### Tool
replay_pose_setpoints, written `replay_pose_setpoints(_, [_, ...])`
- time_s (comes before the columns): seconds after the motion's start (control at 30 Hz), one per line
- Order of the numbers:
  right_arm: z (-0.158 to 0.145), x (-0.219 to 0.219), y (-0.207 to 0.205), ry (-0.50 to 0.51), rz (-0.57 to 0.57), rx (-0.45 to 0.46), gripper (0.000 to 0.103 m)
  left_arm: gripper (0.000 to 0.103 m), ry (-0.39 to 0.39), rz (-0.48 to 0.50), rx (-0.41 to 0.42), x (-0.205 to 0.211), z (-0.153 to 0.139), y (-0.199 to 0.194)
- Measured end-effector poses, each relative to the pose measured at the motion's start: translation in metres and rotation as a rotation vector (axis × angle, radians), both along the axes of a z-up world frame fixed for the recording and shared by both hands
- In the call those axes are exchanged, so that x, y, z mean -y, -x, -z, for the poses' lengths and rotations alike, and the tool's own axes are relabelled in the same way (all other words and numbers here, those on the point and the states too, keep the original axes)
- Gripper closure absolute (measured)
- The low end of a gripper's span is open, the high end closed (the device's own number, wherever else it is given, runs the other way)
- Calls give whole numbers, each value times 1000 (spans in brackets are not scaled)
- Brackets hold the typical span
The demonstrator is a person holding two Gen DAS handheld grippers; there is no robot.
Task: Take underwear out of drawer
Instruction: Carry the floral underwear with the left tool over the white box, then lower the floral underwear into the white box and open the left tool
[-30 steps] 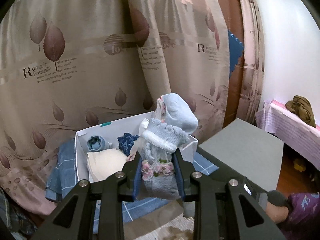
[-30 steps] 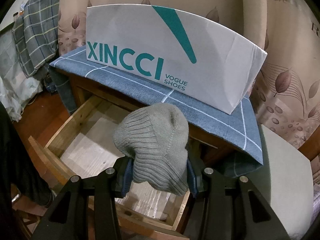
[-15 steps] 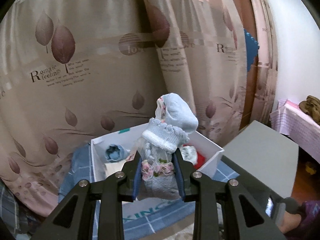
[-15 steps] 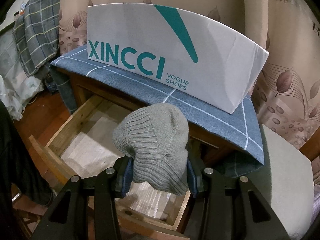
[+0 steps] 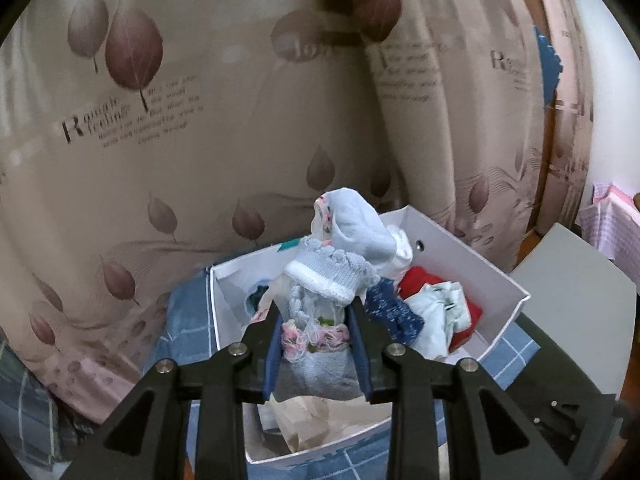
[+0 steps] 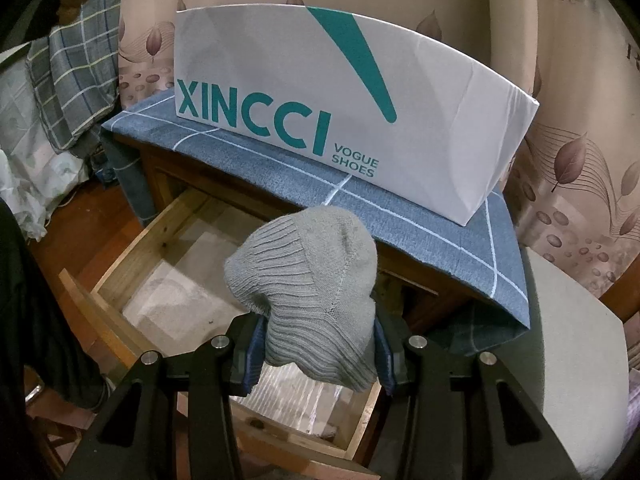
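My left gripper (image 5: pixel 316 344) is shut on a pale blue bundle with lace and pink flowers (image 5: pixel 332 272), held over the open white shoe box (image 5: pixel 480 256). Inside the box lie a red piece (image 5: pixel 420 284), a dark blue patterned piece (image 5: pixel 394 312) and a white folded piece (image 5: pixel 436 312). My right gripper (image 6: pixel 318 350) is shut on a grey ribbed knit bundle (image 6: pixel 308 280), held above the open wooden drawer (image 6: pixel 160 240). The drawer's lined bottom shows bare. The white XINCCI shoe box (image 6: pixel 420 92) stands on the blue checked cloth (image 6: pixel 400 216) over the cabinet.
A leaf-print curtain (image 5: pixel 200 120) hangs close behind the box. A grey flat-topped seat (image 6: pixel 568 344) stands to the right of the cabinet. Checked bedding (image 6: pixel 68 68) lies at the left, with wooden floor (image 6: pixel 100 216) beside the drawer.
My left gripper has carried the pale blue bundle forward over the shoe box, so the box sits nearer and lower in its view. The right gripper and its grey bundle have stayed put.
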State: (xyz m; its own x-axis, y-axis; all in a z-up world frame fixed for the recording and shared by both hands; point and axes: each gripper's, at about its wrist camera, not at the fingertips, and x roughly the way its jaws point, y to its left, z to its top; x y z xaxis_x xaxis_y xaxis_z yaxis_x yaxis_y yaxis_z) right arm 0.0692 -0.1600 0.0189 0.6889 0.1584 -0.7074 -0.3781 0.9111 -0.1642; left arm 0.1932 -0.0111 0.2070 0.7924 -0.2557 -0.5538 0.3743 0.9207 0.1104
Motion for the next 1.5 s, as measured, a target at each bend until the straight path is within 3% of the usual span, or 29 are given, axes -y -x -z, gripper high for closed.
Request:
replay_pose_setpoints(0.63, [3, -1, -1, 13, -14, -16, 61, 71, -85, -36, -86, 1, 47, -23])
replay_pose_setpoints(1.3, [6, -2, -1, 27, -23, -28, 61, 69, -110, 21, -155, 47, 48, -53])
replay_pose_setpoints(1.37, [6, -1, -2, 26, -22, -31, 61, 65, -122, 23, -159, 54, 51, -56])
replay_pose_setpoints(1.43, [6, 0, -4, 22, -18, -37, 61, 54, -147, 18, -160, 61, 54, -59])
replay_pose_setpoints(1.5, [7, 3, -6, 6, -12, -48, 61, 52, -180, 1, -152, 64, 56, -59])
